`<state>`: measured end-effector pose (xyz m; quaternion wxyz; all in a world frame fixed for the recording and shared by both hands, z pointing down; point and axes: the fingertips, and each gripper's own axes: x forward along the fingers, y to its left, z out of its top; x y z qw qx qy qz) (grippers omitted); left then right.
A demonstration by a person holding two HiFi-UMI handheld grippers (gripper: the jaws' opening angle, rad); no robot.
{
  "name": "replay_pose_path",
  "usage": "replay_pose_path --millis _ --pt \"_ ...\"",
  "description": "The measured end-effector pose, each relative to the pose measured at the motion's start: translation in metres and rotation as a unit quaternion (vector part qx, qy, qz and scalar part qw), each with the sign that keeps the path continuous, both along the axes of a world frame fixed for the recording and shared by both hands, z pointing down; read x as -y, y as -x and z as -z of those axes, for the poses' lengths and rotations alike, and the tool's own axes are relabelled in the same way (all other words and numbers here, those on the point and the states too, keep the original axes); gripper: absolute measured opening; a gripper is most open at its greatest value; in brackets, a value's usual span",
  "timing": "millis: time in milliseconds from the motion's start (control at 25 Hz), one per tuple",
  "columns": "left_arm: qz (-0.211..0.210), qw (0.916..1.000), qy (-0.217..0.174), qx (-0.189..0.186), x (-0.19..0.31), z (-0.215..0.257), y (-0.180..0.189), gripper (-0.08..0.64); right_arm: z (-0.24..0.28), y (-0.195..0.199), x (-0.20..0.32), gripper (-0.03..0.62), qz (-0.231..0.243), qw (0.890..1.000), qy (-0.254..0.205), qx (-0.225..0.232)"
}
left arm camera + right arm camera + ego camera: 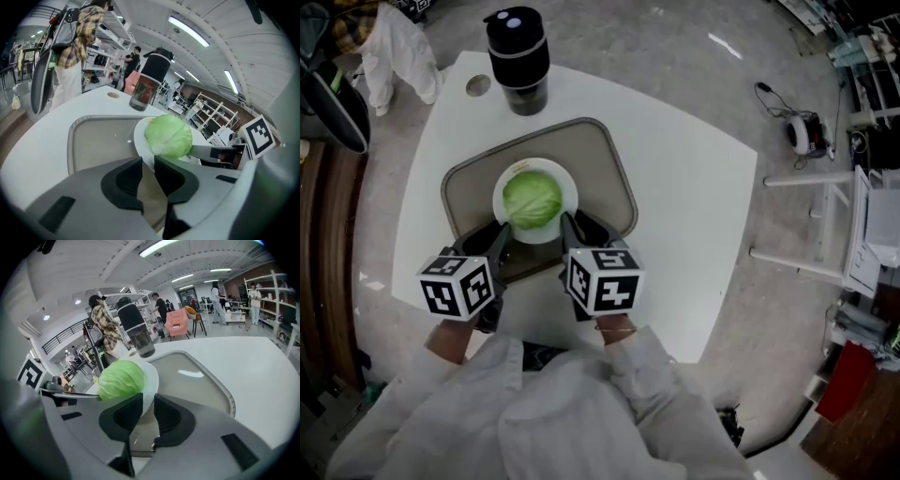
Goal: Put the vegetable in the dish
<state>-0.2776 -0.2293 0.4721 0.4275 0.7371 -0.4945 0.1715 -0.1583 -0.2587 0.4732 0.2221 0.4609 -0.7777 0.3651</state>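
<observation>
My left tool [501, 236] and right tool [571, 231] each clamped the near rim of the plate [566, 184], the cabbage [532, 201] sitting on it, over the tray [609, 173] on the desk [684, 197]; a black bottle [518, 56] stood just beyond.

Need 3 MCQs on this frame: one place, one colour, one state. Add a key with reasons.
1. Where is the cabbage?
A on the plate
B on the bare table
C on the floor

2. What colour is the plate?
A black
B white
C red

3. How does the flask stand?
A on its side
B upside down
C upright, lid on

Key:
1 A: the cabbage sits in the plate, which lies within the grey tray.
2 B: its rim shows white around the green head.
3 C: it stands upright near the far edge of the table, lid on top.
</observation>
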Motion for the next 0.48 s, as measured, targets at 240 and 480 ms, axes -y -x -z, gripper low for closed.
replay_pose_path --millis 240,480 --pt "-0.013 0.9999 0.011 0.001 0.008 -0.009 0.002 0.069 -0.009 0.001 0.006 0.081 -0.008 1.0 0.012 -0.002" --pt "-0.007 0.9996 0.027 0.004 0.009 -0.019 0.002 0.069 -0.02 0.003 0.008 0.081 -0.007 1.0 0.027 -0.006"
